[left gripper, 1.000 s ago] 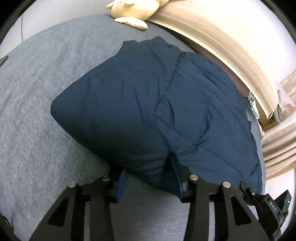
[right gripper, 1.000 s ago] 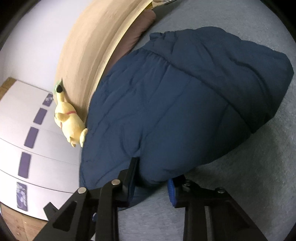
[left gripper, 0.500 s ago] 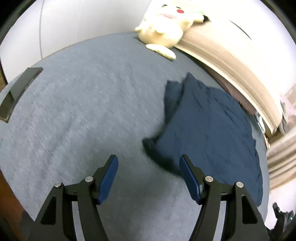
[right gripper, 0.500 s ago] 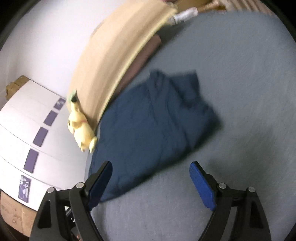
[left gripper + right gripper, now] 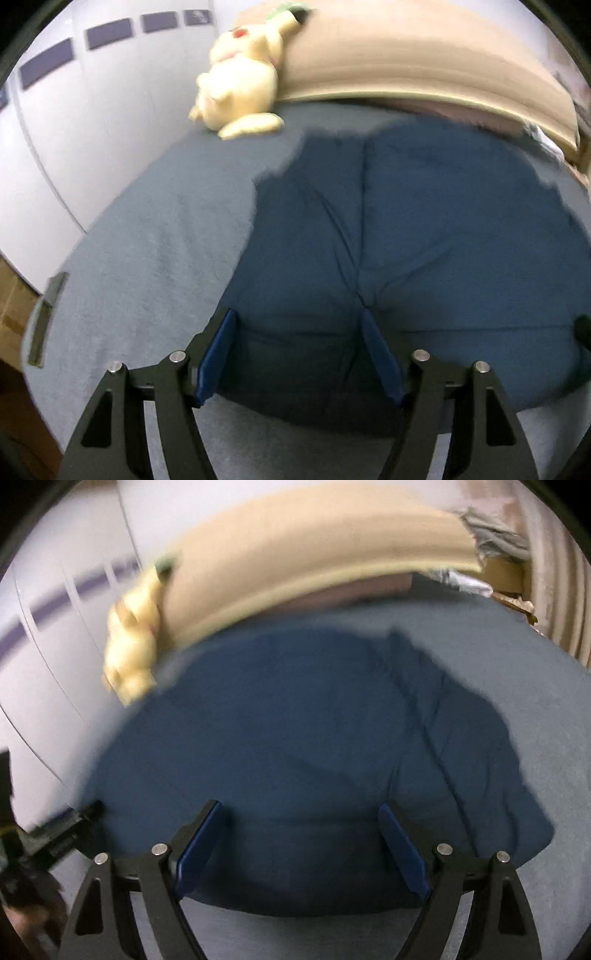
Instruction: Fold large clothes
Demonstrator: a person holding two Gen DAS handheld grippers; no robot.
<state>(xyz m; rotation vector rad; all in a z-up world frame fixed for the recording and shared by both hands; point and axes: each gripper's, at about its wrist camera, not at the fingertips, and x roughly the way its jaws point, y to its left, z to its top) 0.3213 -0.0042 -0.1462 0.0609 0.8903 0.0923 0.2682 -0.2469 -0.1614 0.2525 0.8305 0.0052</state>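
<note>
A navy quilted jacket (image 5: pixel 424 229) lies folded in a puffy bundle on the grey bed cover (image 5: pixel 147 240), blurred by motion. My left gripper (image 5: pixel 298 317) hovers at its near left edge. Its jaws are opening, with the jacket's edge between the blue pads (image 5: pixel 216 358), which do not press on it. In the right wrist view the jacket (image 5: pixel 295 720) fills the middle. My right gripper (image 5: pixel 301 806) stands wide open over the near edge, fabric between its pads without a grip.
A yellow plush toy (image 5: pixel 240 85) leans on the beige headboard (image 5: pixel 406 62) behind the jacket. White wardrobe doors (image 5: pixel 74 129) stand left of the bed. A dark flat object (image 5: pixel 44 317) lies at the bed's left edge. Grey cover (image 5: pixel 554 709) extends to the right.
Both grippers let go of the jacket's edge and opened wide. They pulled back from it, then came in close again, and both views rolled so the headboard now runs across the top.
</note>
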